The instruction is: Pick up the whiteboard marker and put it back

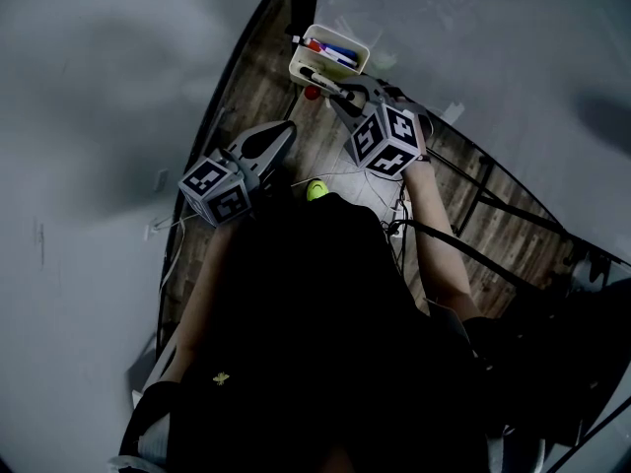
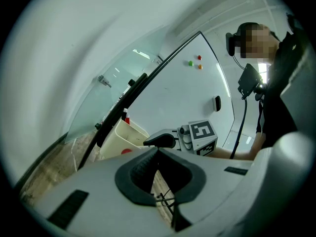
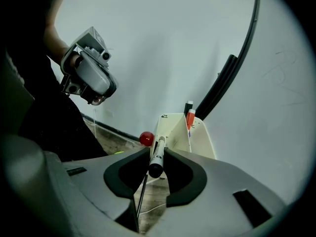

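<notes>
A whiteboard marker (image 3: 157,158), white with a black end towards the camera, lies between the jaws of my right gripper (image 3: 158,150), whose pads press on it from both sides. In the head view my right gripper (image 1: 331,89) holds the marker (image 1: 322,79) just in front of the cream marker tray (image 1: 336,37) on the whiteboard. The tray (image 3: 174,128) holds a red marker (image 3: 190,119) and a black one. My left gripper (image 1: 287,130) hangs to the left, apart from the tray. Its jaws (image 2: 157,150) meet with nothing between them.
The whiteboard (image 1: 473,37) rises on the right, over a wooden floor (image 1: 296,156) with cables. A red round magnet (image 3: 146,138) sits beside the tray. A yellow-green object (image 1: 316,189) lies on the floor. More magnets (image 2: 195,62) and an eraser (image 2: 217,103) are on the board.
</notes>
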